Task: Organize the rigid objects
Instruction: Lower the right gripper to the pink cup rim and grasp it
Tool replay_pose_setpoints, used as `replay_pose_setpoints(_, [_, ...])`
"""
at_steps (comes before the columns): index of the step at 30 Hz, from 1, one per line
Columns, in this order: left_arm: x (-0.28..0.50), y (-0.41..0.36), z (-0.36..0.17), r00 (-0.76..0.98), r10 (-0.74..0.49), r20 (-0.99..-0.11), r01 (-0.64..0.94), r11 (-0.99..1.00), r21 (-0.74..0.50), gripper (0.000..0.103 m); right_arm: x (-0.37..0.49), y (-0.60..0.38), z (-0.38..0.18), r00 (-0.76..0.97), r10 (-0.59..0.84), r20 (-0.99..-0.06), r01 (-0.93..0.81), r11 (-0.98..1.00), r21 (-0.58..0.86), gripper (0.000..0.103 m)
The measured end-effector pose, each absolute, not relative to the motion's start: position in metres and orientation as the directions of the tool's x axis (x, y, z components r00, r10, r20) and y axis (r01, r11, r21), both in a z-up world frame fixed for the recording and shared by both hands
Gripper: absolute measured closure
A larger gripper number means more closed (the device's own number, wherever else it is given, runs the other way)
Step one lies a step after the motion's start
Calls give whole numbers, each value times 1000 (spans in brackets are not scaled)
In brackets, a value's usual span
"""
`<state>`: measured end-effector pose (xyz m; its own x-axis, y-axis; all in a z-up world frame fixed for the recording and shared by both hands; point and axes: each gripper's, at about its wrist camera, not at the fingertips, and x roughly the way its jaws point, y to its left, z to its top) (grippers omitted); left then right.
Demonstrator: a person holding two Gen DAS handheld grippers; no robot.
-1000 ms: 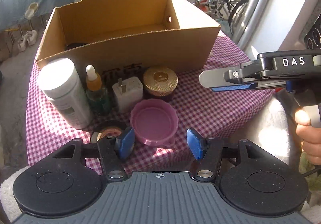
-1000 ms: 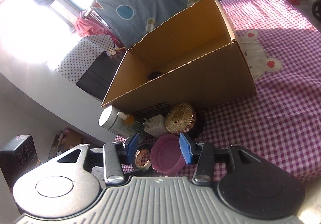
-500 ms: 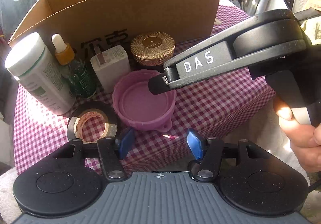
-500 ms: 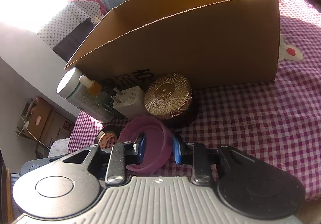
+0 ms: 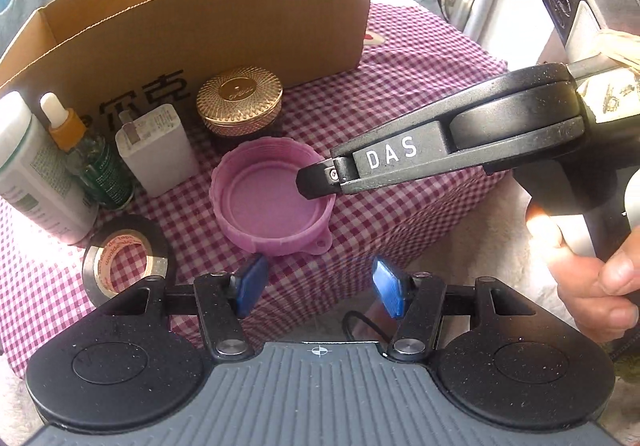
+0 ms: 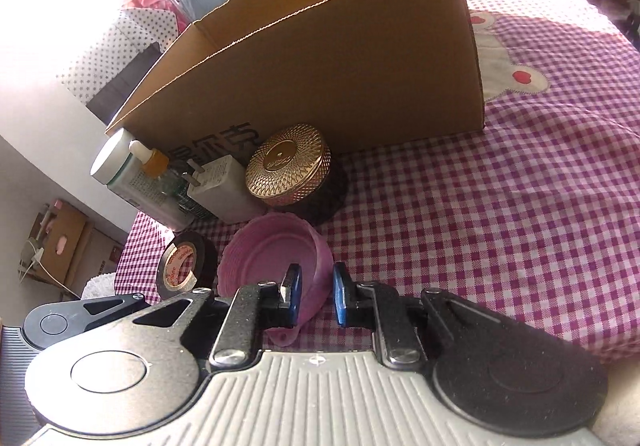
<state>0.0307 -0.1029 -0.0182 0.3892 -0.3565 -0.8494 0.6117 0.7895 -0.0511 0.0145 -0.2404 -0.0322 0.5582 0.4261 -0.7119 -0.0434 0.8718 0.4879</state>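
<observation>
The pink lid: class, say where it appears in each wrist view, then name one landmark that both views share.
Left wrist view: the pink lid lies open side up at centre, below the gold-lidded jar, with the right gripper shut on its right rim.
Right wrist view: the lid sits low and centre-left, its rim between the pads.
Shared landmark: the cardboard box behind.

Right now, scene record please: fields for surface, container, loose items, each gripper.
surface: pink checked tablecloth
container: open cardboard box behind the items
loose items: pink lid, gold-lidded jar, white charger, dropper bottle, white bottle, black tape roll
right gripper: jaws shut on the pink lid's rim, one inside and one outside
left gripper: jaws open, holding nothing, near table edge
</observation>
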Motion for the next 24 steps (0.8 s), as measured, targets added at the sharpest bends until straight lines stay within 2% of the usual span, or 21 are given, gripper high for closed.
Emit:
replay_pose_setpoints(10, [27, -117, -20, 399, -374, -837, 644, 764, -34, 45, 9, -253, -34, 573, 419, -704, -11, 863, 505, 85])
replay_pose_setpoints(15, [24, -111, -14, 452, -360, -816, 641, 768, 17, 45, 8, -253, -34, 574, 421, -702, -9, 861, 509, 86])
replay_pose_setpoints(24, [29, -108, -17, 472, -339, -813, 641, 766, 53, 35, 7, -255, -33, 576, 421, -701, -4, 859, 512, 86])
